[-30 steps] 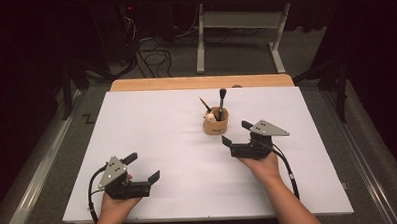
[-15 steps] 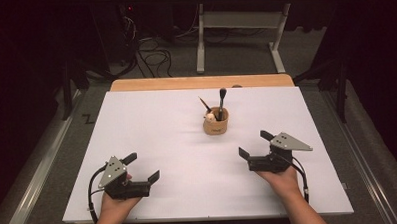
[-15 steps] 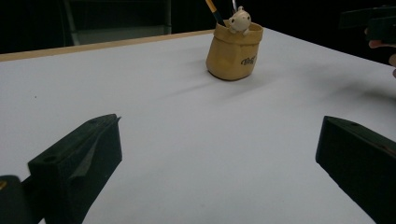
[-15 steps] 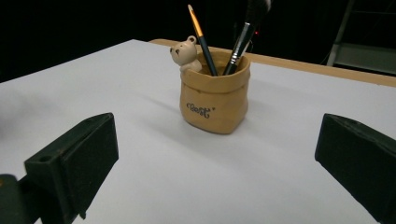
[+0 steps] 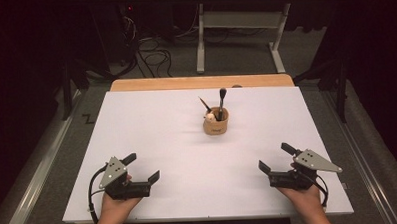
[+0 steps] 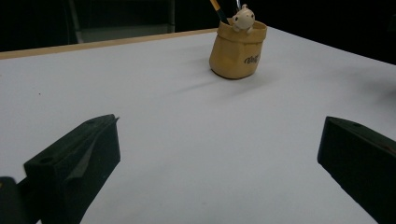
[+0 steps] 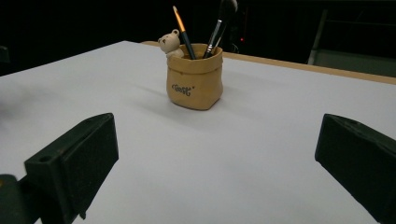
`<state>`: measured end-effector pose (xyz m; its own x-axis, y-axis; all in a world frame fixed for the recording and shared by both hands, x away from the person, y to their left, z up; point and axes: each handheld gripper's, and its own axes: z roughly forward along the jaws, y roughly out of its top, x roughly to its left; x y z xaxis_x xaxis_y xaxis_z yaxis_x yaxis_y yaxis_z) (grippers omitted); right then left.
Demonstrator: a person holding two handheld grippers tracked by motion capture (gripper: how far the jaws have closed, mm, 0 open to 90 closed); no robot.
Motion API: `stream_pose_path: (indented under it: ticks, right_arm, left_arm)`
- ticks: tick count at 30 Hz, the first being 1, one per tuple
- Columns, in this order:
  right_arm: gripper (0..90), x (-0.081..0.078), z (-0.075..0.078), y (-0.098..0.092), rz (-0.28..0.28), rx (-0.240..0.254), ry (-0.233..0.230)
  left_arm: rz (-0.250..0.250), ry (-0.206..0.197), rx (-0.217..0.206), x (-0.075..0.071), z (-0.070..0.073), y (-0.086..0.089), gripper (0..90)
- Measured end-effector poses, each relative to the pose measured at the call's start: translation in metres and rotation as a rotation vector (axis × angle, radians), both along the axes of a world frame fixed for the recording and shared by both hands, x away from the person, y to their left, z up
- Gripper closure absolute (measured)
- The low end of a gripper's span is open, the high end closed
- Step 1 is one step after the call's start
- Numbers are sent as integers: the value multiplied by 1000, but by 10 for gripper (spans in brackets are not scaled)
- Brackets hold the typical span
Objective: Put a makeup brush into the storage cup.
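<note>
Standing just beyond the middle of the white table (image 5: 152, 123), a tan pouch-shaped holder (image 5: 216, 125) is seen upright, well apart from both grippers. 2 brushes are held in it: a thin orange-handled brush (image 7: 181, 29) leaning to one side and a dark make-up brush (image 5: 221, 100) rising taller beside it. A small cream bear figure (image 7: 169, 44) is perched on the holder's rim, and dark lettering is printed on its front. The left gripper (image 5: 142, 167) is held low over the near left corner of the table, its jaws spread wide with nothing between them. The right gripper (image 5: 275, 157) is held over the near right corner, jaws likewise wide apart and empty. Both are pointed inward toward the holder, which is framed between the jaws in each gripper view. A wooden strip (image 5: 200, 82) is seen along the table's far edge
</note>
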<state>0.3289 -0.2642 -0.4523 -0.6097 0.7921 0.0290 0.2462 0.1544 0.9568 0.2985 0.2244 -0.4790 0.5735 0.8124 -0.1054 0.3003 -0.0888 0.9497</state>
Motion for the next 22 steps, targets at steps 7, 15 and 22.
stream_pose_path:
  ticks: [7, 15, 22]
  right_arm:
    - [3, -8, -2, -7, -8, 1, -7]
    - [3, -9, -2, -7, -12, 4, -6]
    - [3, -8, -4, -3, -4, -8, 0]
  left_arm:
    - [6, -11, -5, -2, 2, -2, 2]
    - [7, -9, -13, -2, 2, -1, 2]
    - [7, -13, -22, -2, 3, 3, 2]
